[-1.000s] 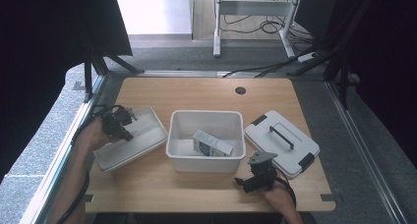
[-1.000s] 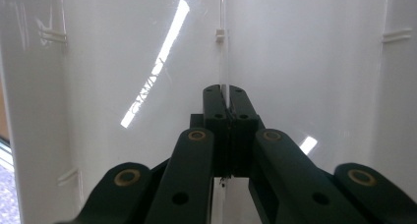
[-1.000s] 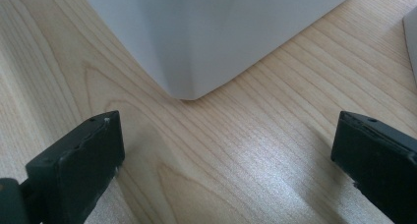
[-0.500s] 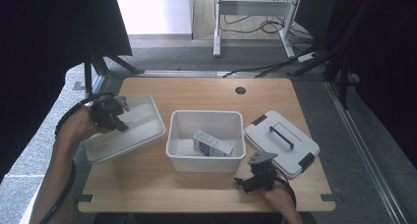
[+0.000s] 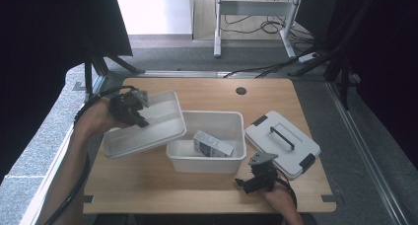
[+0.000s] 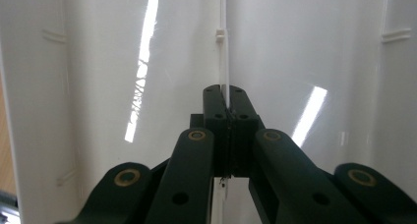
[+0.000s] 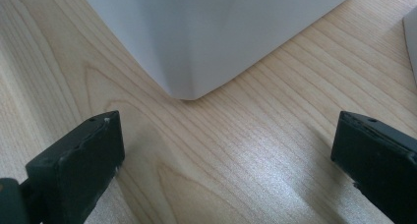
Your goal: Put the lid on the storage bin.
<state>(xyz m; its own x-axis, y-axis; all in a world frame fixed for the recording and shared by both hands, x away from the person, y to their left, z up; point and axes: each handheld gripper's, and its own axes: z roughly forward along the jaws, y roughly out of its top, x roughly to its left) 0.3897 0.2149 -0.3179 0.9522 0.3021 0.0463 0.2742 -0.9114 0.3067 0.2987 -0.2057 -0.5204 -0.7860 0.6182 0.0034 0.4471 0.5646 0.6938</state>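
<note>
My left gripper (image 5: 132, 108) is shut on the thin rim of a white shallow lid (image 5: 148, 129) and holds it tilted above the table, its right edge over the left rim of the open white bin (image 5: 204, 165). In the left gripper view the jaws (image 6: 227, 106) pinch a rib of the lid (image 6: 147, 62). A small printed box (image 5: 213, 144) lies inside the bin. My right gripper (image 5: 245, 180) rests low on the table by the bin's front right corner, open, with only bare wood between its jaws (image 7: 226, 140) and the bin corner (image 7: 211, 32) ahead.
A second white lid with a black handle and black clips (image 5: 283, 143) lies on the wooden table (image 5: 207, 94) right of the bin. A cable hole (image 5: 240, 91) sits near the far edge. Dark screens stand on both sides; a desk frame and cables lie beyond.
My left gripper has raised the white lid off the table and carried it toward the bin, so its edge now overlaps the bin's left rim. The right gripper has stayed put.
</note>
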